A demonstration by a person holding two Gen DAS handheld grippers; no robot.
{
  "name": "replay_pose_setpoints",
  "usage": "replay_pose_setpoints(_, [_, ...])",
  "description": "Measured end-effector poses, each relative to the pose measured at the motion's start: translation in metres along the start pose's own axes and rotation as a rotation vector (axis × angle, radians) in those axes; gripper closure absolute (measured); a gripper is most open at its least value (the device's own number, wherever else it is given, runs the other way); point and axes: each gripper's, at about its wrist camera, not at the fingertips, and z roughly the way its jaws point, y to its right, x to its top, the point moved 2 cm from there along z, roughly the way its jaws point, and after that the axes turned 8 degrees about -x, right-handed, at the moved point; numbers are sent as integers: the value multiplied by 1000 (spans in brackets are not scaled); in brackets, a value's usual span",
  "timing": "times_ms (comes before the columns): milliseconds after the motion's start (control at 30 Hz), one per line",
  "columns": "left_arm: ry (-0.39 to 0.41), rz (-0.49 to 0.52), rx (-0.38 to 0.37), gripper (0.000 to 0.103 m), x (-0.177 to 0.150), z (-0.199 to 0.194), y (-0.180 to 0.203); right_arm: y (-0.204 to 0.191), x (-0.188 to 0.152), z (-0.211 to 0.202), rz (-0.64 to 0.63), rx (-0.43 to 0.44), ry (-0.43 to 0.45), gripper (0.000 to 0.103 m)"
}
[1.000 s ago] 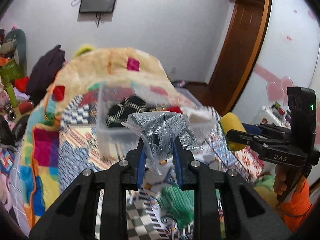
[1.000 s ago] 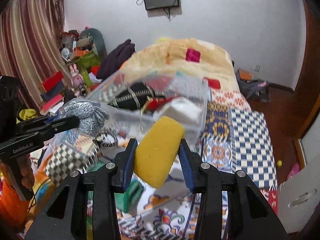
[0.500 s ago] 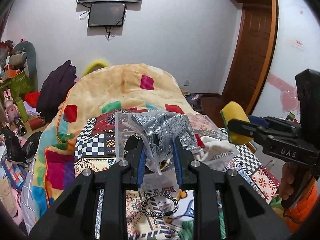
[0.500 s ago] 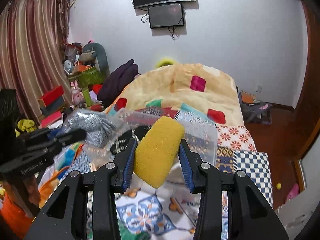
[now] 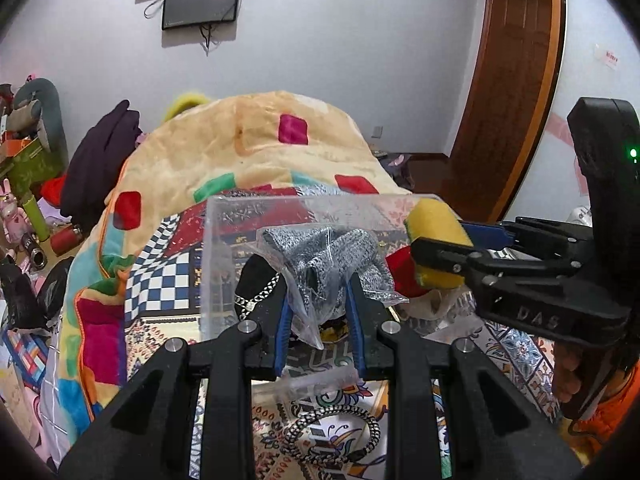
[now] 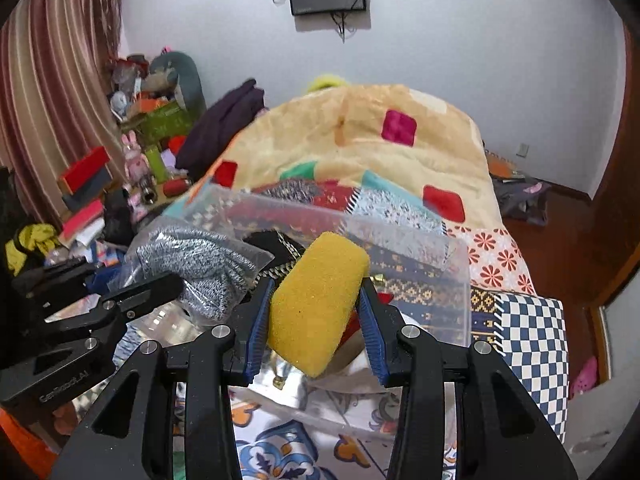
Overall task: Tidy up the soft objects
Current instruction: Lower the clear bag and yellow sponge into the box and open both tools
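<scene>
Grey speckled cloth in a plastic bag is sitting pinched in the left claw, above the clear bin on the bed. Beside it, the right claw is squeezing a yellow sponge over the bin's right side. Only the left view is showing a braided cord on the patterned sheet below.

On the white wall hangs a dark screen, a wooden door stands at the right, striped curtains hang at the left, and a beige blanket with coloured squares covers the bed.
</scene>
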Motion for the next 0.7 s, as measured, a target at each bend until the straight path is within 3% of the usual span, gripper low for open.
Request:
replay_pose_setpoints(333, [-56, 26, 13, 77, -6, 21, 4, 5, -3, 11, 10, 14, -63, 60])
replay_pose_setpoints(433, [-61, 28, 7, 76, -9, 18, 6, 5, -4, 7, 4, 14, -59, 50])
replay_pose_setpoints(633, [-47, 19, 1, 69, -11, 4, 8, 4, -3, -10, -14, 8, -16, 47])
replay_pose_setpoints(700, [-24, 20, 1, 59, -11, -6, 9, 4, -4, -20, -15, 9, 3, 47])
